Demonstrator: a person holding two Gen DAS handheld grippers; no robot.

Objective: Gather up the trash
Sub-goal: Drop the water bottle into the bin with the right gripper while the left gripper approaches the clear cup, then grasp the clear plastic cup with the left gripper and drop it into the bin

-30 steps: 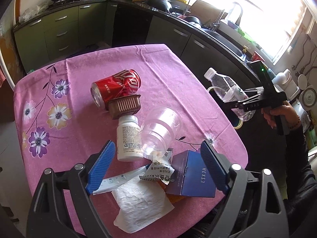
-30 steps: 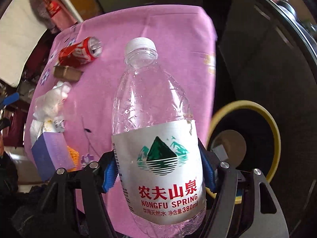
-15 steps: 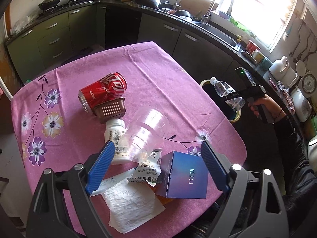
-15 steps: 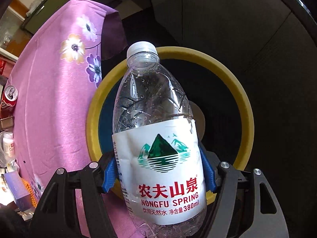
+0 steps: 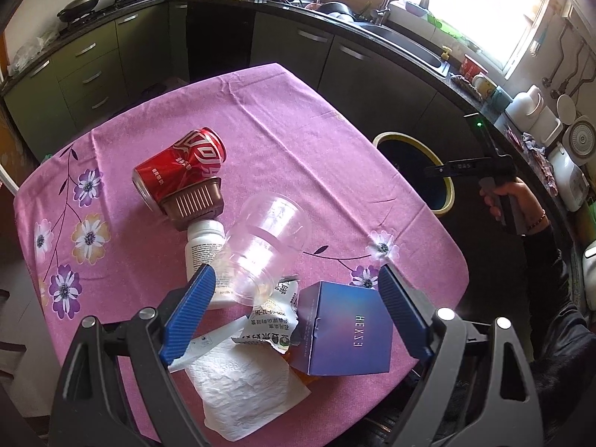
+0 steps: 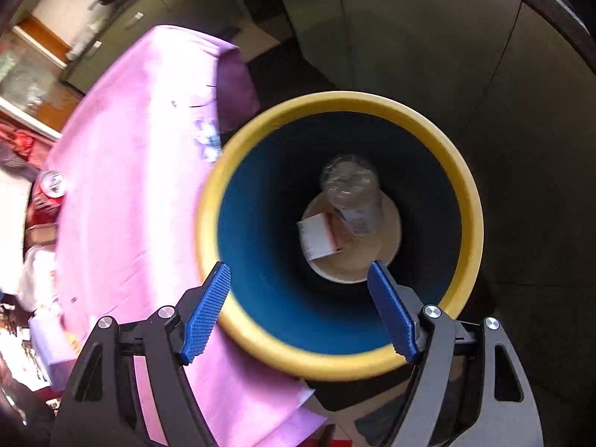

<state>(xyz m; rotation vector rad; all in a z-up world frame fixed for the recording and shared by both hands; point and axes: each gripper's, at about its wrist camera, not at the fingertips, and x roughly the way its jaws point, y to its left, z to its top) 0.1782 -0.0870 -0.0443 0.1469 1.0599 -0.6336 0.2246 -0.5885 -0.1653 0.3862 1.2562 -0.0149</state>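
Both my tools are released – the right tool [image 6: 298,309] over the bin [image 6: 465,201], the left tool [image 5: 294,313] over the surface [image 5: 298,119]. One bottle [image 6: 352,193] and one carton [image 6: 318,236] lie inside; one can [image 5: 178,167] and one box [image 5: 346,331] sit near my edge.

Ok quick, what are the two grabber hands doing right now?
Left gripper: open, holding nothing, above the trash on the table.
Right gripper: open and empty, over the bin; the water bottle lies inside.

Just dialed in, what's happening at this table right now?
Trash is being cleared. The right gripper hangs open over the yellow-rimmed bin, with a water bottle lying inside beside a small box. The left gripper hovers open above the purple box, clear cup and red can.
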